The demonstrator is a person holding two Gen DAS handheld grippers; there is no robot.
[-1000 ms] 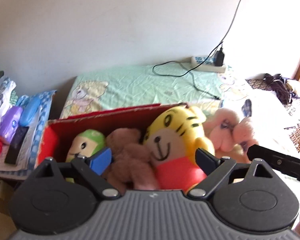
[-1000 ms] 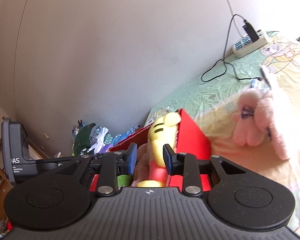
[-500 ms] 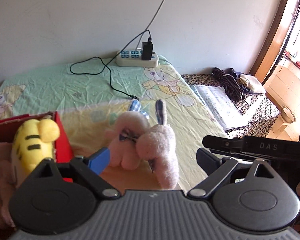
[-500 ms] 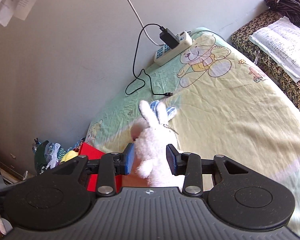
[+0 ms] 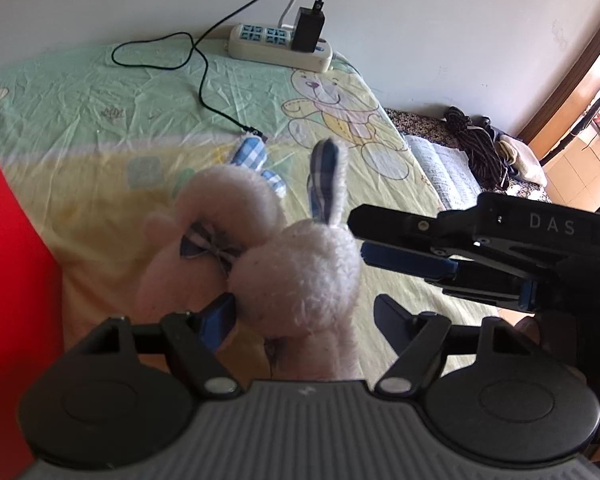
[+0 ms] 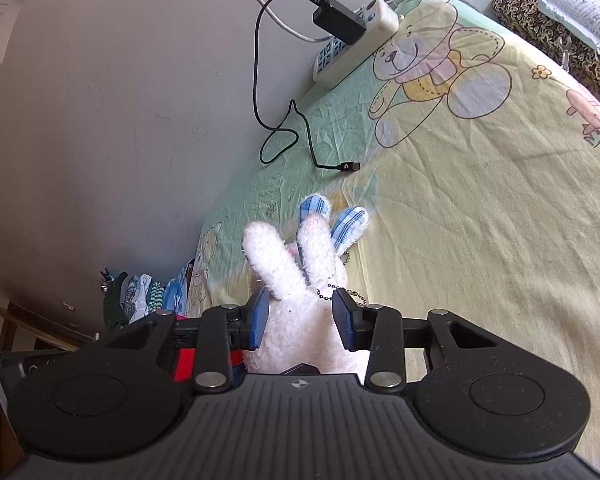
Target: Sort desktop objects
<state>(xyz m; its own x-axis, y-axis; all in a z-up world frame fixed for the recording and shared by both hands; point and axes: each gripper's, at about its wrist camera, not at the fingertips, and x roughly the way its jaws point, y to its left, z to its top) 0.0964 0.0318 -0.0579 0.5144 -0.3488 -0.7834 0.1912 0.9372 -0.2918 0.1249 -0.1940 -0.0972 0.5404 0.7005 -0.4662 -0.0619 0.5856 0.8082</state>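
The white plush rabbit (image 6: 300, 312) lies on the bear-print sheet (image 6: 480, 200) of the bed, against a second, pink plush rabbit (image 5: 220, 216) that wears a checked bow. In the right wrist view, the right tool (image 6: 300, 318) straddles the white rabbit's head, one blue pad on each side; whether the pads press the plush cannot be told. A bead chain hangs at the rabbit's head beside the right pad. In the left wrist view, the left tool (image 5: 306, 318) is released, with wide-spread fingers; its left finger touches the plush, its right finger stands clear. A red box (image 5: 8, 280) stands to the left of the rabbits. At the far edge of the bed, by the wall, lies a power strip (image 5: 280, 46) carrying a black charger (image 5: 308, 28); its cable (image 5: 204, 92) runs toward the rabbits.
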